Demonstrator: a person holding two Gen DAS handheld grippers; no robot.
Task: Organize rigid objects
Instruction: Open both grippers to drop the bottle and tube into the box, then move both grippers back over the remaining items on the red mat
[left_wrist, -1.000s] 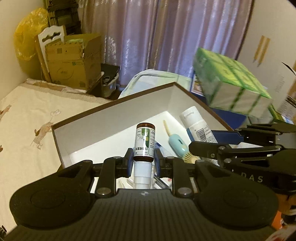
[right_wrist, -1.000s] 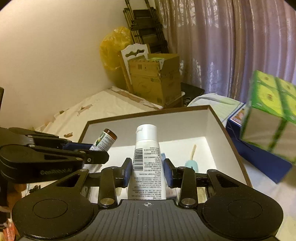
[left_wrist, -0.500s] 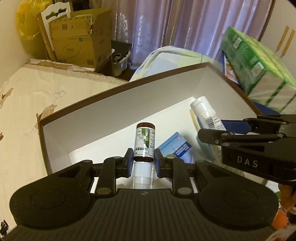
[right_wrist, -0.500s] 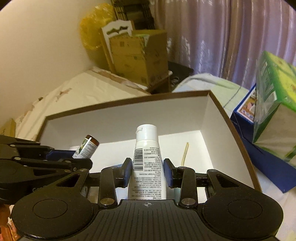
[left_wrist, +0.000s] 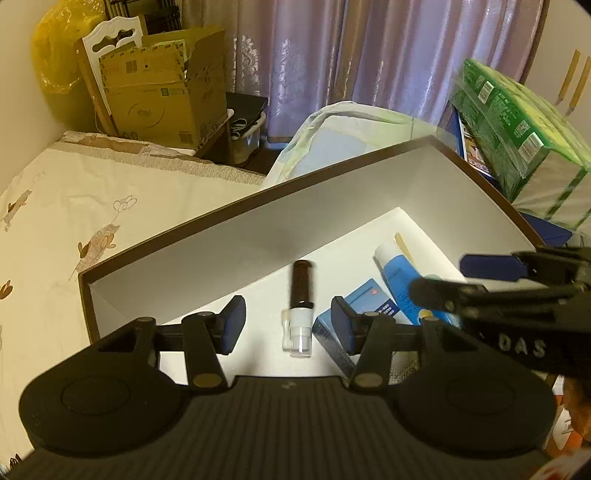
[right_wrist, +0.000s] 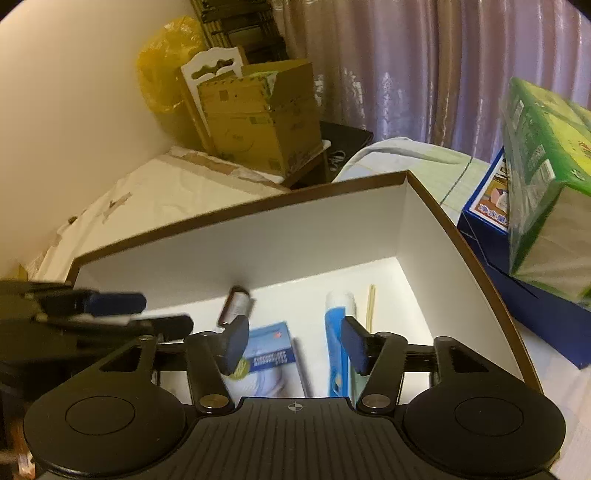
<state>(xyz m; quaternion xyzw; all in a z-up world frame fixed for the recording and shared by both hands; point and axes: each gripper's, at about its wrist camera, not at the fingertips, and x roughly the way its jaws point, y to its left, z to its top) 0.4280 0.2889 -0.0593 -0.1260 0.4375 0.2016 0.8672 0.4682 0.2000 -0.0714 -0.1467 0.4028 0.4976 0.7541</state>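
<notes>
Released since the earlier frame: your left gripper (left_wrist: 288, 325) has just been opening, jaws parted and empty, brown bottle (left_wrist: 303, 295) lying on the white box (left_wrist: 229, 236) floor beneath. Right view: your right gripper (right_wrist: 293, 345) likewise opening, holding nothing, blue-and-white tube (right_wrist: 338, 332) lying flat in the box below its jaws, beside the blue carton (right_wrist: 271, 347).

Mauve curtains (left_wrist: 369, 62) with a pale woven motif hang closed across the far side of a dimly lit room, under warm yellowish light. A plain cream wall (right_wrist: 74, 110) meets them at a corner crowded with stacked cardboard boxes (left_wrist: 162, 99), a yellow plastic bag (right_wrist: 166, 62) and a white carved chair back (right_wrist: 212, 68). A cream bedspread (left_wrist: 92, 206) printed with small animals covers the bed below.
</notes>
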